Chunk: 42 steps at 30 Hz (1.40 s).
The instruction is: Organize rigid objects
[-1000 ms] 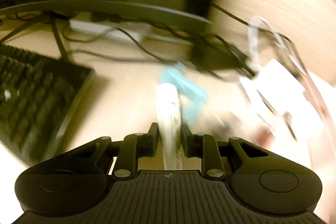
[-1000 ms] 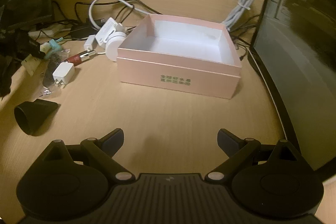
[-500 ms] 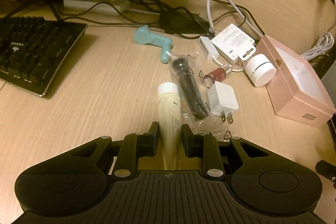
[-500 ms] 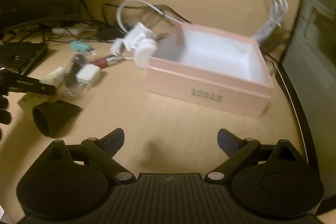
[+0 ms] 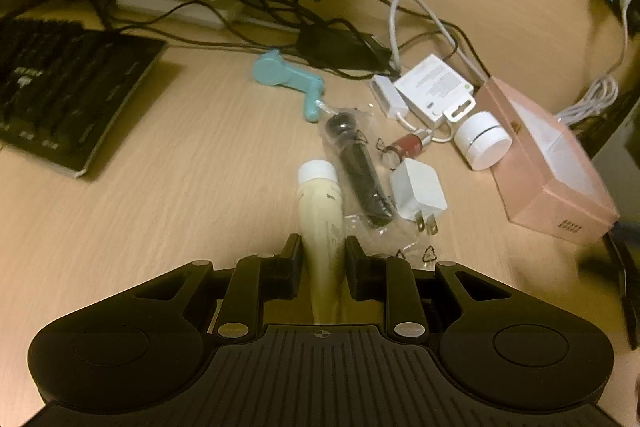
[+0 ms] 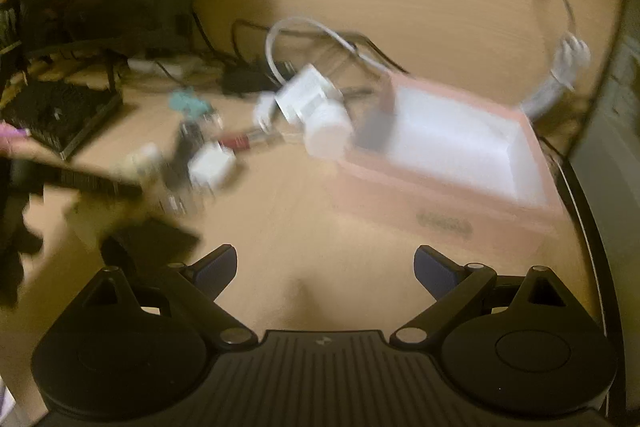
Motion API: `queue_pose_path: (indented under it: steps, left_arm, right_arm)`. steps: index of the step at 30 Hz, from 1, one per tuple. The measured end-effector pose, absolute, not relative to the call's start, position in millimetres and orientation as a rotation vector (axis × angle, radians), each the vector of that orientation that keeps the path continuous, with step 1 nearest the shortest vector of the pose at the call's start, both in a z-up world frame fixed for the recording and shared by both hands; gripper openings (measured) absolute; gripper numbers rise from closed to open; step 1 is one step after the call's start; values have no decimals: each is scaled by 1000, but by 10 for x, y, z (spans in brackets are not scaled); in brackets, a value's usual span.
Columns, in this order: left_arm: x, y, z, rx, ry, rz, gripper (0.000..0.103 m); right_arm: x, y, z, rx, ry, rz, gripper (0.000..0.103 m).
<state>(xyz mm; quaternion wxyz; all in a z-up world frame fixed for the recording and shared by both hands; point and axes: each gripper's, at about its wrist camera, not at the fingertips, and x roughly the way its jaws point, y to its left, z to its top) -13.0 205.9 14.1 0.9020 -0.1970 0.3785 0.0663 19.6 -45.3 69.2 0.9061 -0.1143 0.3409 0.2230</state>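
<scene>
Between my left gripper's (image 5: 320, 259) closed-in fingers sat the cream tube (image 5: 322, 215), white cap forward, above the desk.
Carrying it well meant keeping it level towards the pink box (image 5: 556, 171), clear of the white charger plug (image 5: 418, 193); my right gripper (image 6: 324, 271) hung spread and empty.

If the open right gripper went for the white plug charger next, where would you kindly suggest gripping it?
Grip the white plug charger across its two flat side faces, coming down from above. It lies flat on the desk with its prongs pointing toward the camera, so I would keep clear of that end. The bagged black tool crowds its left side, so the fingers should go in carefully.
</scene>
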Motion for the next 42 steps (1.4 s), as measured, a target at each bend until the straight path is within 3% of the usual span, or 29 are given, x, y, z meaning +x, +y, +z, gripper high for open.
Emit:
queue_pose_path:
  steps: [6, 12, 16, 18, 19, 21, 28, 35, 42]
  left_arm:
    - [-492, 2267, 199, -451, 740, 109, 25]
    - [-711, 2459, 305, -456, 696, 101, 25]
    - [-808, 2612, 316, -472, 685, 137, 24]
    - [-806, 2639, 300, -468, 697, 139, 24]
    - [-804, 2640, 293, -463, 706, 134, 24]
    - [-776, 2641, 258, -458, 731, 126, 25]
    - [-640, 2582, 150, -450, 828, 91, 25]
    - [-346, 2421, 183, -338, 886, 63, 25]
    - [-108, 2293, 178, -299, 906, 73, 25]
  right_arm:
    - [879, 701, 1070, -168, 681, 641, 96]
    - [1662, 1888, 526, -69, 865, 522, 96]
    - [1742, 2295, 204, -129, 843, 463, 96]
    - [1792, 2422, 98, -163, 850, 415, 92]
    - [1814, 2419, 60, -156, 851, 401, 88]
    - [1797, 2378, 70, -166, 822, 395, 71]
    - [1649, 1986, 368, -204, 828, 565, 70]
    - [909, 978, 1027, -230, 612, 574, 70]
    - [357, 66, 929, -351, 592, 397, 70]
